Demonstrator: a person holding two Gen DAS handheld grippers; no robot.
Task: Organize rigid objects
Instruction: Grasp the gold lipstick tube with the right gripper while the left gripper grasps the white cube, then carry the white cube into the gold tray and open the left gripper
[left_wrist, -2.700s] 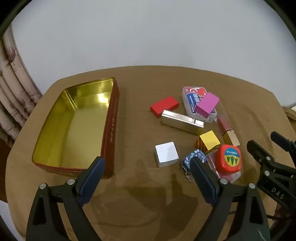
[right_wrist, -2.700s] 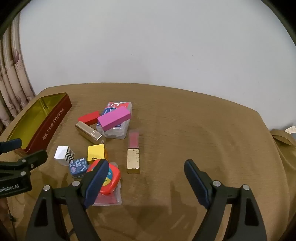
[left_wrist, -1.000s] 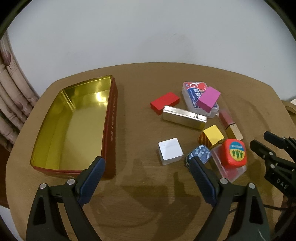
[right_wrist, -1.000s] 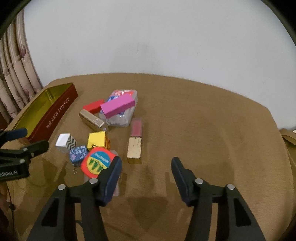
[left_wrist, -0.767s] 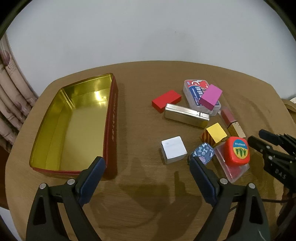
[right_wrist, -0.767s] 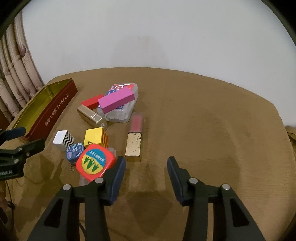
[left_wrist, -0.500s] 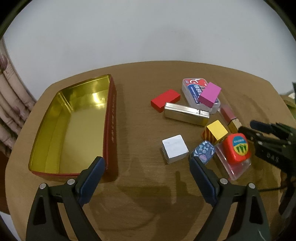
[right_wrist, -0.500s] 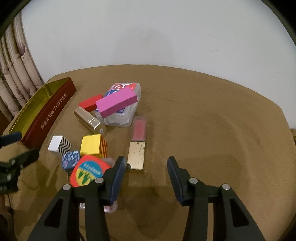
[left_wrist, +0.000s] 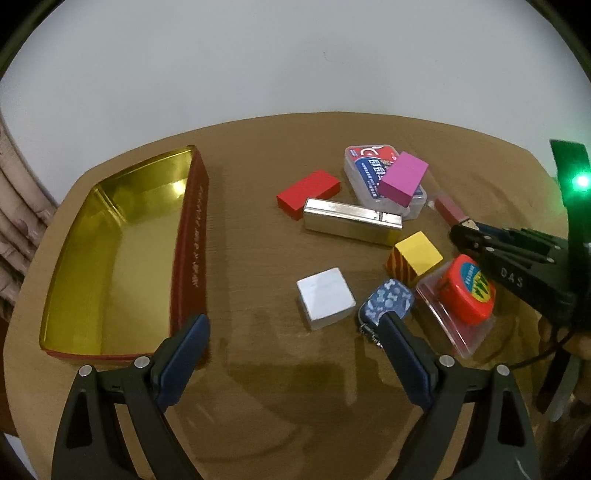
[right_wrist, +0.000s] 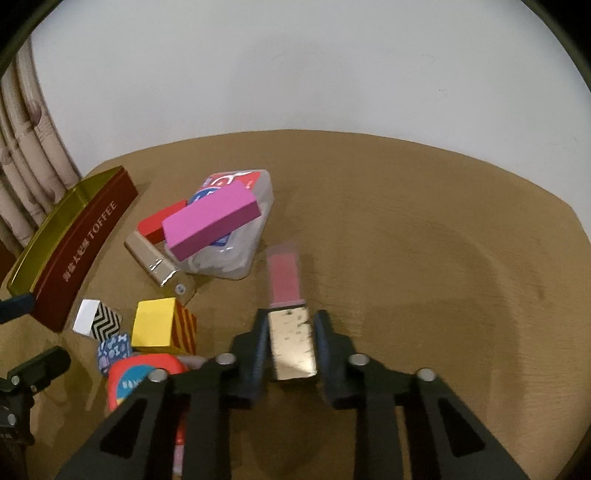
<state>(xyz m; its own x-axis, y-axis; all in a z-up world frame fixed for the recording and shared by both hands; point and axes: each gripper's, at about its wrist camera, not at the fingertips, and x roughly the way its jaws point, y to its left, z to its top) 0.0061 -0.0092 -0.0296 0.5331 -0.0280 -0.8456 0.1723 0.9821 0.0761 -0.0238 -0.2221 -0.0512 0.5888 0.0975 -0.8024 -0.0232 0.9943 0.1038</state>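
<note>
Between the pads of the right gripper (right_wrist: 291, 345) sits the gold end of the lipstick (right_wrist: 287, 295); the jaws have just been closing and now pinch it. Its long axis runs straight ahead along the fingers, pink cap pointing away. Far off to this gripper's left lies the toffee tin (right_wrist: 86, 229), just ahead of the left gripper (left_wrist: 291, 345), which hangs wide open and empty.

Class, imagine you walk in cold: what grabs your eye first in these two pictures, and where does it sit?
The right gripper is shut on the gold end of a pink and gold lipstick, low in the right wrist view. Beside it lies a bright jumble topped by a pink block on a clear case. The open gold tin waits at the left.
</note>
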